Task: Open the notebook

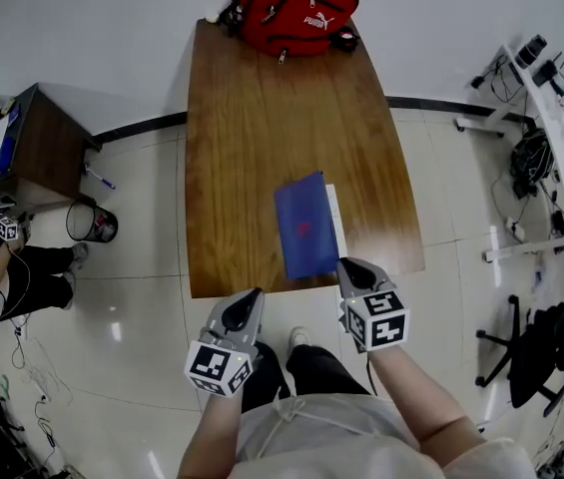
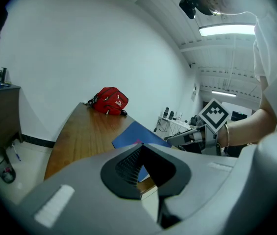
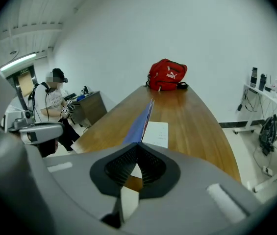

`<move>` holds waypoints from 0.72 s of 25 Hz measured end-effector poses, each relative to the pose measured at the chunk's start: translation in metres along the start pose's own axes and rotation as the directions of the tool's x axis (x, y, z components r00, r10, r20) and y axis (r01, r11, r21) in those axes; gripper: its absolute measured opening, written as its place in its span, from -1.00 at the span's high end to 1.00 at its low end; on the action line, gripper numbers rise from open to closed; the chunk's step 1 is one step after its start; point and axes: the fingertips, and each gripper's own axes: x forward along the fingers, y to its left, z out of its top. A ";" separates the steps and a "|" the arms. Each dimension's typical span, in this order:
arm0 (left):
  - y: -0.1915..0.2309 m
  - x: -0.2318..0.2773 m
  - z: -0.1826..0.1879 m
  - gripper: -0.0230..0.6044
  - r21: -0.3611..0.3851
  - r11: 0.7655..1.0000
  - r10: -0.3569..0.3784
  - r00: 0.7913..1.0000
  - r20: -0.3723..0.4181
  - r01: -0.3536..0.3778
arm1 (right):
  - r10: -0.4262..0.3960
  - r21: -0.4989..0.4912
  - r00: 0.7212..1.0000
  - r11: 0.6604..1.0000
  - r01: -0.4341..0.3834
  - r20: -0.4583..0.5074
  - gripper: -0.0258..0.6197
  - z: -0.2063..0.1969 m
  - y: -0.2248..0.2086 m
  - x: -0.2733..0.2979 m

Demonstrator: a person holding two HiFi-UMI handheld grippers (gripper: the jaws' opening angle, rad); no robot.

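At the near end of a long wooden table (image 1: 252, 168) you stand with both forearms bent forward at waist height. The right forearm (image 1: 416, 397) reaches further over the edge than the left forearm (image 1: 212, 432). Off to your left a second person (image 1: 2, 267) sits beside a dark cabinet (image 1: 32, 143).

A red bag (image 1: 296, 10) rests at the table's far end. The blue notebook (image 1: 304, 226) lies near your edge, right of centre and well apart from the bag. Your right gripper (image 1: 351, 267) meets the notebook at its near right corner. Your left gripper (image 1: 249, 299) hangs just off the table's near edge, apart from the notebook.

From the head view only a narrow white strip shows along the notebook's right side. The right gripper view makes it plain: the jaws are pinched on the near corner of the cover (image 3: 140, 124). The cover stands raised and edge-on, with a white page (image 3: 157, 133) laid bare beside it.

The left gripper view shows that gripper's jaws closed tip to tip with nothing between them. It also takes the notebook from the side, with the marker cube (image 2: 213, 114) on your right gripper beyond it.
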 end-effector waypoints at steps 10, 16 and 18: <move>0.036 -0.060 0.025 0.91 0.016 0.997 0.076 0.995 0.060 -0.077 | 0.168 -0.165 0.986 0.973 -0.163 0.016 0.88 0.040 0.120 0.012; 0.079 -0.099 0.032 0.91 0.012 0.990 0.142 0.987 0.074 -0.144 | 0.216 -0.181 0.976 0.959 -0.218 -0.033 0.86 0.029 0.180 0.048; 0.087 -0.105 0.032 0.91 0.015 0.989 0.145 0.987 0.073 -0.146 | 0.231 -0.159 0.971 0.958 -0.237 -0.058 0.84 0.021 0.192 0.058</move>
